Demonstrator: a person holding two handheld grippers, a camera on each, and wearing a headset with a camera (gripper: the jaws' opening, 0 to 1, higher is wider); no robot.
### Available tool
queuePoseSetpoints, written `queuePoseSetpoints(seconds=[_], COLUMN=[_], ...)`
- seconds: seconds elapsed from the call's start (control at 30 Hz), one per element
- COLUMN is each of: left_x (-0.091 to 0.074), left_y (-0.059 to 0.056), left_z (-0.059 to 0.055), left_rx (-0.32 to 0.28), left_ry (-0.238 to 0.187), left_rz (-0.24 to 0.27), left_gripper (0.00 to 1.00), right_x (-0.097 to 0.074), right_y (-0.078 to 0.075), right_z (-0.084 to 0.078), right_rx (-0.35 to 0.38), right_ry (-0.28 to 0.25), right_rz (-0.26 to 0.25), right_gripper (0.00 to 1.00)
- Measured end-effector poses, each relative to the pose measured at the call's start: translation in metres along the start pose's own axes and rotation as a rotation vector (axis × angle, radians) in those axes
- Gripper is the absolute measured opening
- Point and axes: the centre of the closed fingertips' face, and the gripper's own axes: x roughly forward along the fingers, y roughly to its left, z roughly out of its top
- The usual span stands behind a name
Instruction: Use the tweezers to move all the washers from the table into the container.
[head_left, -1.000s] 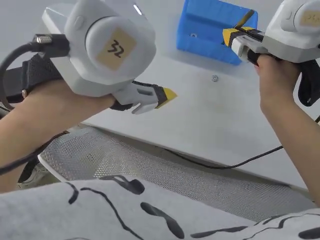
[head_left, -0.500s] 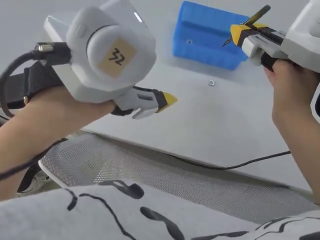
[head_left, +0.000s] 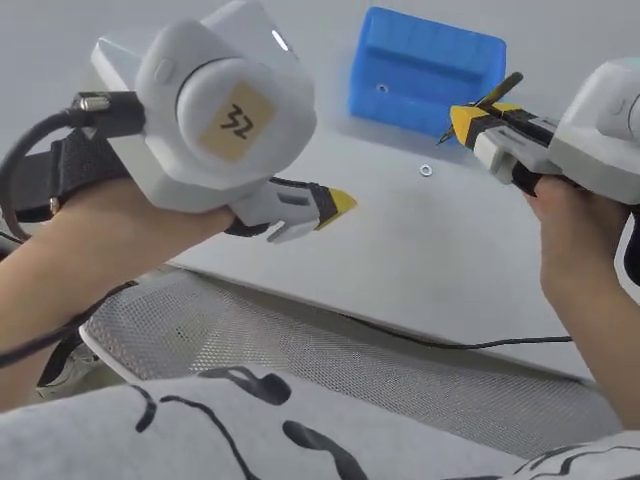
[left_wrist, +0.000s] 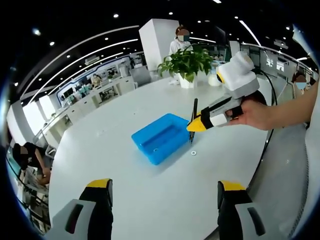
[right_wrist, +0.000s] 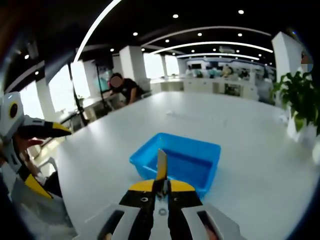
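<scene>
Bare table (head_left: 330, 270) lies open on the near side of the washer (head_left: 426, 171). The blue container (head_left: 430, 70) walls the far side, close by. The tweezers (head_left: 480, 105), clamped in the right tongs (head_left: 462, 122), slant over the narrow gap between them. The left tongs (head_left: 335, 202) hover well clear.

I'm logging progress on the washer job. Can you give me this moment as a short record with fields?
surface: white table
container: blue container, standing on the table
washers stored: one inside washer visible in the container
washers left: one loose washer on the table, just in front of the container
right hand-held gripper: shut on the tweezers, whose tip is close to the loose washer, apparently not touching it
left hand-held gripper: open, holding nothing, near the table's front edge
</scene>
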Motion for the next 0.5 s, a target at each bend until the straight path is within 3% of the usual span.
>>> queuePoseSetpoints(seconds=[0.5], left_x=[0.005], left_y=[0.0], left_z=[-0.004], left_rx=[-0.02], left_ry=[0.003], left_rz=[-0.007], left_gripper=[0.88], right_x=[0.01], right_y=[-0.005], right_z=[-0.023], right_rx=[0.014], right_ry=[0.044], right_rz=[-0.002], right_gripper=[0.05])
